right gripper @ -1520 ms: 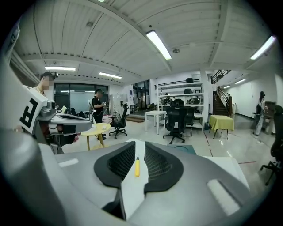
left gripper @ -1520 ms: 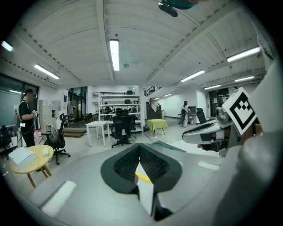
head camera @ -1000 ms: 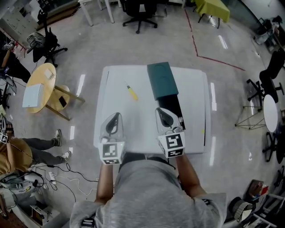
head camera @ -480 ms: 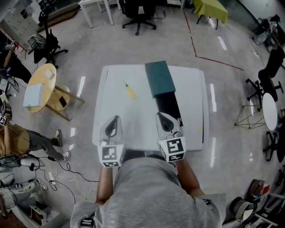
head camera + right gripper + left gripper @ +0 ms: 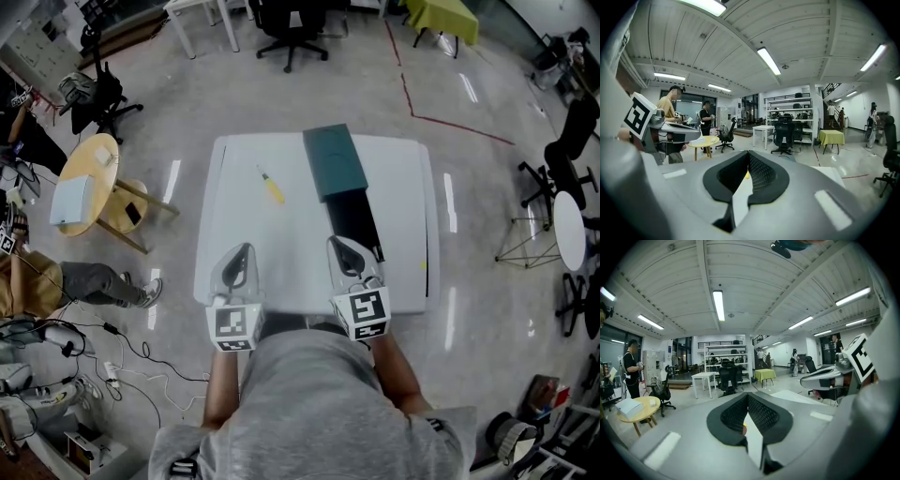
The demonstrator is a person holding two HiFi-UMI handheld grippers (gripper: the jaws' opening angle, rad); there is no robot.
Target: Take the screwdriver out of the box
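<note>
A yellow screwdriver (image 5: 271, 188) lies on the white table (image 5: 403, 206), out of the box and left of it. The dark teal box lid (image 5: 335, 161) sits at the table's far middle, and the black tray (image 5: 354, 225) sticks out of it toward me. My left gripper (image 5: 242, 247) is shut and empty over the near left of the table. My right gripper (image 5: 337, 242) is shut and empty just before the tray's near end. A sliver of the yellow screwdriver (image 5: 744, 429) shows past the left jaws, and the screwdriver (image 5: 747, 175) past the right jaws.
A round wooden side table (image 5: 86, 183) stands left of the white table, and a person (image 5: 56, 291) is on the floor side at the left. Office chairs (image 5: 295, 26) are beyond the far edge, cables (image 5: 141, 375) on the floor at the near left.
Both grippers have drawn back a little toward the table's near edge, still shut. The person at the left has moved. Screwdriver and box have not shifted on the table.
</note>
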